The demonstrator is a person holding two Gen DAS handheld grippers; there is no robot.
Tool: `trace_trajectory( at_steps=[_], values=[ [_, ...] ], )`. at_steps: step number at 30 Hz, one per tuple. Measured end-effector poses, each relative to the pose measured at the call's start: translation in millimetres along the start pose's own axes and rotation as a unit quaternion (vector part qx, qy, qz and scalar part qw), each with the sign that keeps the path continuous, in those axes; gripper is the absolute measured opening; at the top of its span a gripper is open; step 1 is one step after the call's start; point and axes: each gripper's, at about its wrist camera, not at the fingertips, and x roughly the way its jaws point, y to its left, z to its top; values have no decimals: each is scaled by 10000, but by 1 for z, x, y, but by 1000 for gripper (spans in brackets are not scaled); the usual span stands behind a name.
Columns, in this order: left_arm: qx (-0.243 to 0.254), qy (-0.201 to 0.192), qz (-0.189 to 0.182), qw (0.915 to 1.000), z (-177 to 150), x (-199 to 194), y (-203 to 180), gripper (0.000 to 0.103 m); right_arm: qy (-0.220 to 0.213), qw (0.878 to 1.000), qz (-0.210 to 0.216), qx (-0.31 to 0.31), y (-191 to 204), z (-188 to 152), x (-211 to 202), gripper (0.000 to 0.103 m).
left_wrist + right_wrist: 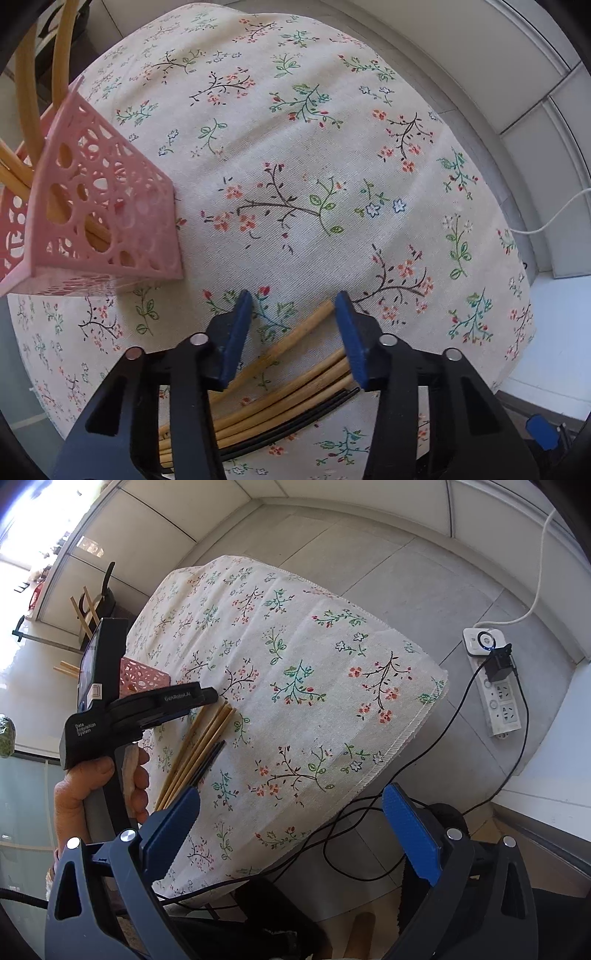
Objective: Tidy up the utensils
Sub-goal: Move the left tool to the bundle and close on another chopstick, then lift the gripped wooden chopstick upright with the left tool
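At far left of my left wrist view, the pink perforated holder (107, 218) stands on the floral tablecloth (295, 166), with several bamboo chopsticks (26, 92) leaning out of its open top. Just right of it and lower, my left gripper (293, 306) hangs over the cloth with its blue fingers (236, 332) spread apart, closing on nothing. Between and beneath them lies a loose bundle of bamboo chopsticks (280, 350), with 1 stick angled away from the others, and 2 thin black chopsticks (295, 424) lie just beside the bundle on its near side.

On the left of my right wrist view I see a hand (92, 794) wrapped around the handle of that left gripper, whose black body reaches over the cloth beside the pink holder (144, 679). Right of it the loose bamboo sticks (199, 749) and the black pair (210, 760) lie side by side on the tablecloth (314, 701). My right gripper (291, 834) is lower in the frame, fingers (170, 830) wide apart and holding nothing, off the table's near edge. Further right on the tiled floor (369, 572), a white power strip (495, 686) sits with a black adapter (498, 664) plugged in.
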Motion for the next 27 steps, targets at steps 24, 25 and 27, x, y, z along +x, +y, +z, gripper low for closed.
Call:
trace_trajectory(
  at_steps=[24, 25, 27],
  values=[
    [609, -2267, -74, 9720, -94, -145, 47, 7, 464, 9969, 194, 604, 46, 30, 60, 82],
    [599, -2358, -69, 9699, -102, -152, 48, 7, 529, 9964, 163, 643, 50, 32, 67, 74],
    [576, -2548, -79, 9653, -112, -167, 49, 6, 621, 9956, 94, 691, 56, 35, 78, 59]
  ],
)
